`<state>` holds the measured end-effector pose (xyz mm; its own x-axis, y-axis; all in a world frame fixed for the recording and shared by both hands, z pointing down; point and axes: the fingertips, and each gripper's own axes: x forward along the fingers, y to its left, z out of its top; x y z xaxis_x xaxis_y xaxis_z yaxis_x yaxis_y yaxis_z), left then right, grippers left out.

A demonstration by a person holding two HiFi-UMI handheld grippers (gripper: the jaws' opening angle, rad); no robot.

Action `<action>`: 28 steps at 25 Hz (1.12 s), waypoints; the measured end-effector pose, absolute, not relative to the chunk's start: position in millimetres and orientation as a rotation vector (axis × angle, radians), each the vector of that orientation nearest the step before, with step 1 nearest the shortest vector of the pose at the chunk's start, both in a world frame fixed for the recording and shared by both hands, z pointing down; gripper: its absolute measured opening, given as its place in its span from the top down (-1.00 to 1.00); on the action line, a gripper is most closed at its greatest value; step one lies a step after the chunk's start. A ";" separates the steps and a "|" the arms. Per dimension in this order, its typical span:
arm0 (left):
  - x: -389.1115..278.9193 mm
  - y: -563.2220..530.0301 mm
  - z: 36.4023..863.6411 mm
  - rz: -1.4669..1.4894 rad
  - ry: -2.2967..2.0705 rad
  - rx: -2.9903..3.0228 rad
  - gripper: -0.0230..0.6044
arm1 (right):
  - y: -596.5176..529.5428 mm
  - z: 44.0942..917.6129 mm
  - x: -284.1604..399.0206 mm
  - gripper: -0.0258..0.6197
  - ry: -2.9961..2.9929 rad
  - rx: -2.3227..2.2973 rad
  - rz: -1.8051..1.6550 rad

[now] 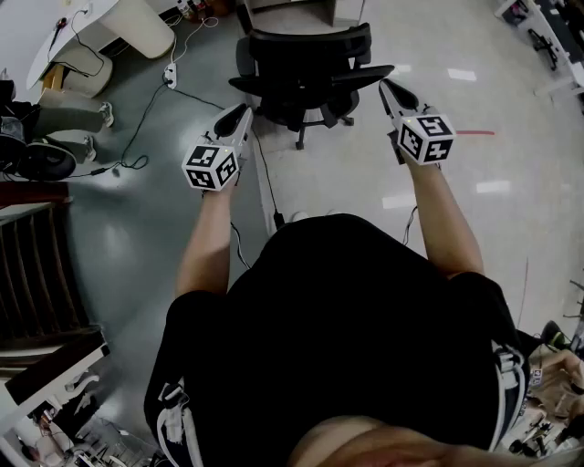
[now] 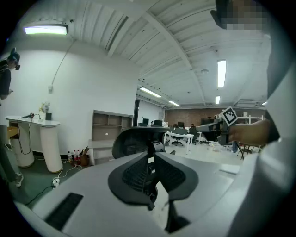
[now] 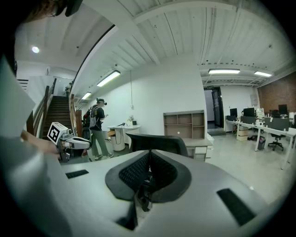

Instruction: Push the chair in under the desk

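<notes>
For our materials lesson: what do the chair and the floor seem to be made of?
Chair: probably matte black plastic, possibly with a mesh back; it shows no shine. Floor: hard and glossy, perhaps vinyl or polished concrete; bright light patches reflect on it.

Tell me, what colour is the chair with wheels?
The chair is black all over. It shows best in the head view.

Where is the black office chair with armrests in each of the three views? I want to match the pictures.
Head view: black office chair with armrests at top centre.
Left gripper view: centre, its backrest just beyond the jaws.
Right gripper view: centre, backrest just above the jaws.
Shared landmark: white counter on a round pedestal, left of the chair in every view.
</notes>
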<state>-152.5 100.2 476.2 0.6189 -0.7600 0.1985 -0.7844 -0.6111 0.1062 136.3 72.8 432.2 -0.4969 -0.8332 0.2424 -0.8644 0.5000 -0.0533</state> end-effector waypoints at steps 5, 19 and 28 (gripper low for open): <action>-168.2 99.9 477.7 0.207 -1.257 2.663 0.76 | 71.8 431.4 116.5 0.91 -2.546 1.464 0.258; -188.9 95.8 468.8 0.139 -1.145 2.695 0.76 | 73.1 418.4 84.8 0.92 -2.501 1.549 0.214; -178.6 73.1 459.8 0.149 -1.153 2.715 0.76 | 52.5 416.4 90.2 0.92 -2.494 1.571 0.229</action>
